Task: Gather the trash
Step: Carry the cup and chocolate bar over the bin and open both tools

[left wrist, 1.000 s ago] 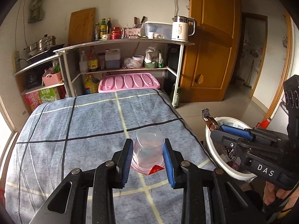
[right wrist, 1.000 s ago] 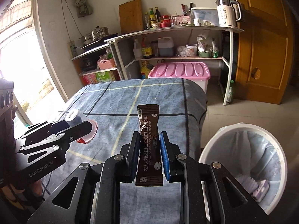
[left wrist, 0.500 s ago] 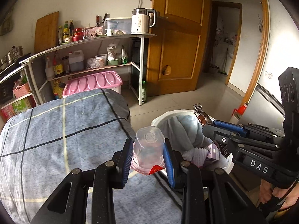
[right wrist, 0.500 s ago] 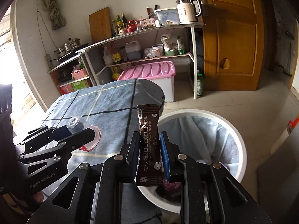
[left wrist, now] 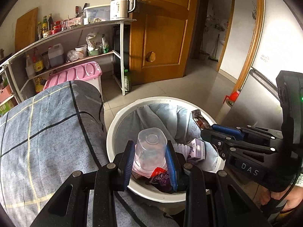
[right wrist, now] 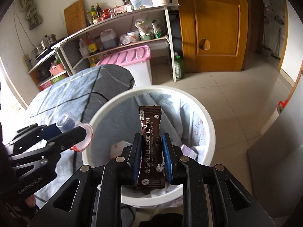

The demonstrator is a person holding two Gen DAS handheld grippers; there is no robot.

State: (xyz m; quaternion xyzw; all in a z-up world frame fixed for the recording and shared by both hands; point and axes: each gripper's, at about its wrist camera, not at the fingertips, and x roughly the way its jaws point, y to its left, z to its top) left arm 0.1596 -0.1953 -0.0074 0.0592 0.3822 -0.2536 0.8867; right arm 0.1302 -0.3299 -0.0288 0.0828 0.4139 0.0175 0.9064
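Both grippers hang over the white bin (left wrist: 121,121), which stands on the tiled floor just beside the table (left wrist: 47,132) with its blue-grey checked cloth.

Left gripper (left wrist: 150,151): jaws clenched on a clear plastic cup (left wrist: 150,147), held upside down, base pointing away from the camera, pinkish rim toward the handle. A red scrap of foil shows at the rim. In the right wrist view the cup (right wrist: 66,122) sits at the near-left edge of the bin (right wrist: 208,124), its rim just over the bin's lip.

Right gripper (right wrist: 150,153): jaws grasping a brown coffee sachet (right wrist: 150,132), upright between the blue pads (right wrist: 137,157), its top end sticking out well beyond the fingertips. Print reads "White Kidney Bean Coffee". The sachet is above the bin's opening, roughly over its middle. From the left wrist view the right gripper (left wrist: 210,130) comes in from the right side over the bin, with the sachet (left wrist: 199,120) end projecting.

Bin contents: a pale blue liner, a purple-and-white carton (left wrist: 197,149), crumpled white paper, dark wrappers near the front wall.

Background: shelf unit (left wrist: 75,28) with bottles, jars and a white kettle (left wrist: 122,5); pink-lidded box (left wrist: 75,73) below; wooden door (left wrist: 162,28) behind the bin.
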